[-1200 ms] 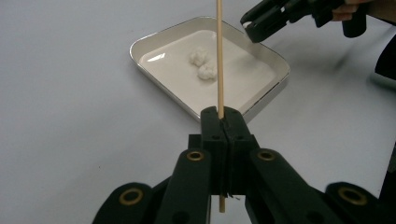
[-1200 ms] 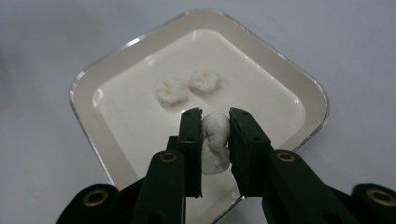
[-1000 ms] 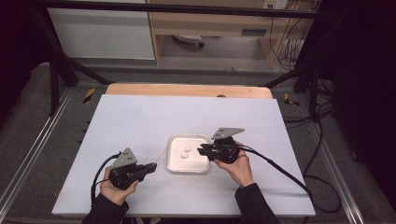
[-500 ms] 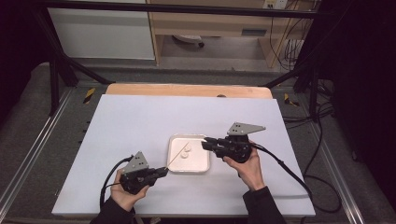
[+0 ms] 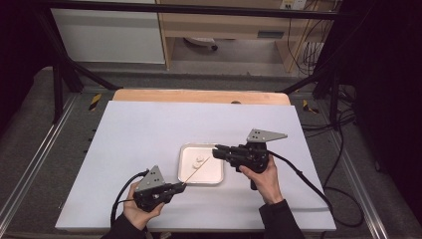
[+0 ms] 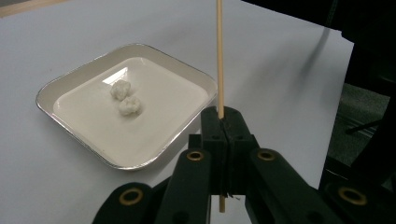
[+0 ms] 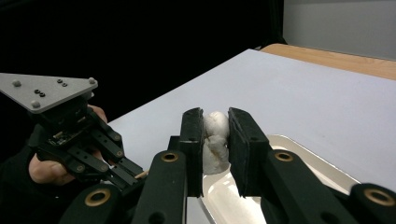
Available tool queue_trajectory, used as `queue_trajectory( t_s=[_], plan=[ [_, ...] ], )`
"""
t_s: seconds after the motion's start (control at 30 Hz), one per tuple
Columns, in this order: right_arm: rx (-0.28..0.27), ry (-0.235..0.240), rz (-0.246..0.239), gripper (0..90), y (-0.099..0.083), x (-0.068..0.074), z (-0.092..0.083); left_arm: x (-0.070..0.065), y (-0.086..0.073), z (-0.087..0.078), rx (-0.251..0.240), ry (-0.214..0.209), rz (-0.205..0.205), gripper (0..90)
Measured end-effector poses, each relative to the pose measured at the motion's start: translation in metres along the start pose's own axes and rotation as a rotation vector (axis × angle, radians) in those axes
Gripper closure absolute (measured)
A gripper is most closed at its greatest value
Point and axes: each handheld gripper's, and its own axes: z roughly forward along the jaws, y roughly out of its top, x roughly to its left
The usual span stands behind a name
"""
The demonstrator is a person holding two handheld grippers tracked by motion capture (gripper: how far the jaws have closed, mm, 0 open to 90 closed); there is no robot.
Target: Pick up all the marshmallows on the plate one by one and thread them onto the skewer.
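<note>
Your right gripper (image 7: 215, 140): jaws pinch a white lump (image 7: 215, 140), held above the tray (image 5: 185, 175) | your left gripper (image 6: 223, 122): jaws pressed tight on a wooden skewer (image 6: 219, 56), apparently slanting over the tray's near edge | two more lumps (image 6: 125, 98) lie in the tray, apart from both grippers | tray sits on the white table (image 5: 149, 129).

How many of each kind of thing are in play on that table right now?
White lumps: 3, two in the tray and one pinched in the right gripper
Wooden skewer: 1, clamped in the left gripper
Tray: 1
Total: 5
</note>
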Motion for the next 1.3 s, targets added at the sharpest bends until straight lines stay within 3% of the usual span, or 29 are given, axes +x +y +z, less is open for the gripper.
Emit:
queue_trajectory(
  t_s=[0.67, 1.3],
  plan=[
    [0.002, 0.098, 0.058, 79.1, -0.007, 0.002, 0.011, -0.003, -0.001, 0.0, -0.021, 0.004, 0.022, 88.8],
    [-0.08, 0.185, 0.117, 81.0, -0.011, 0.008, 0.015, -0.01, -0.005, -0.003, -0.113, 0.042, 0.051, 88.9]
  ],
)
